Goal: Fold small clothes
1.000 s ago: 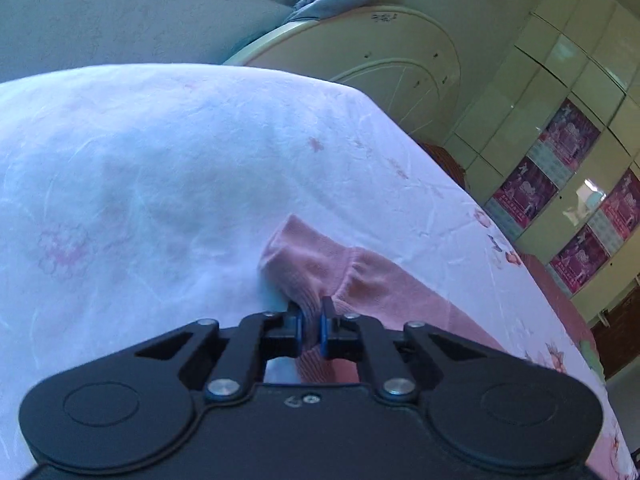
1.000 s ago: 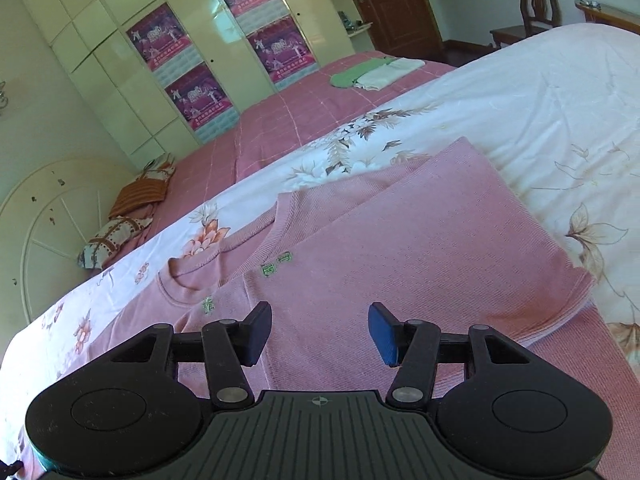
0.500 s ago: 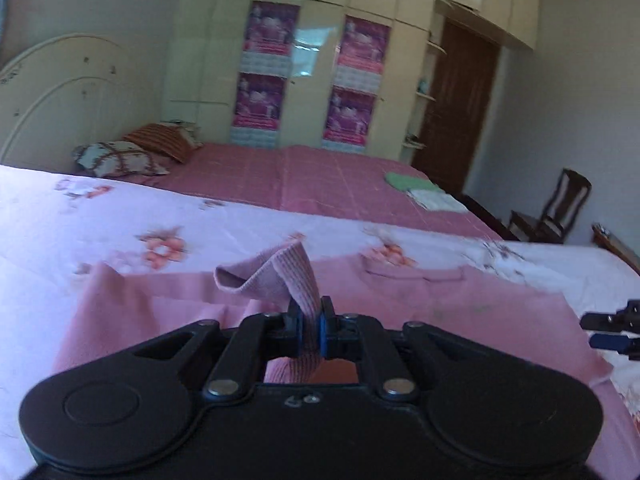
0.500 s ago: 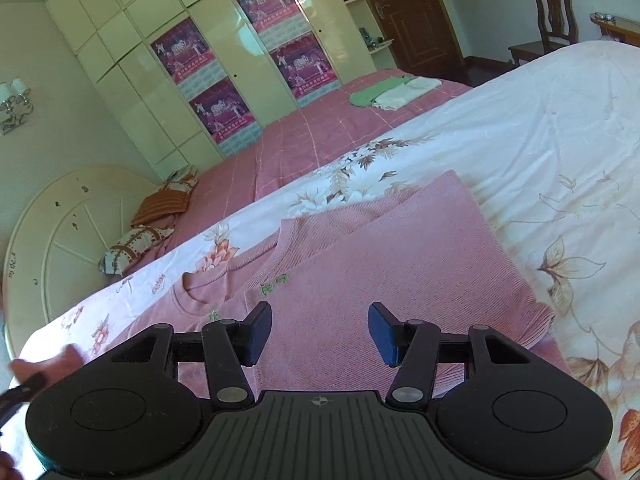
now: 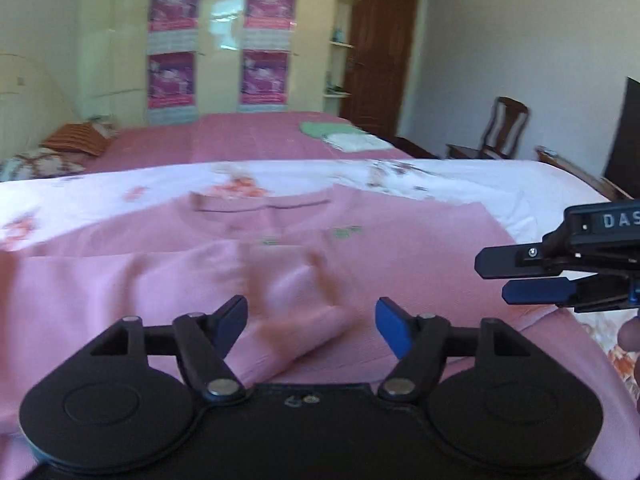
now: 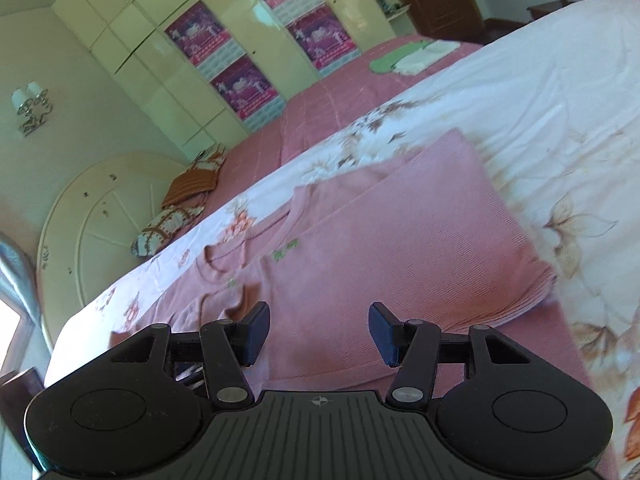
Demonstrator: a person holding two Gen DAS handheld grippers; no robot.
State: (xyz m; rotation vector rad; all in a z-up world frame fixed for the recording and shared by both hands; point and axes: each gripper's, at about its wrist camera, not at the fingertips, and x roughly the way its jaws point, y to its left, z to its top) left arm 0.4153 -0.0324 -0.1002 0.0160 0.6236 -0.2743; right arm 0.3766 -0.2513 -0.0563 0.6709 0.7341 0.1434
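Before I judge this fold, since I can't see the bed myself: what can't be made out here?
- Sleeve: left wrist view, motion blur; how it landed between the open left gripper fingers is unclear.
- Shirt near hem: both views, hidden behind the gripper bodies.
- Green marks on the chest: too small to read.
- Right gripper: open; in the left view the frame edge cuts it off.
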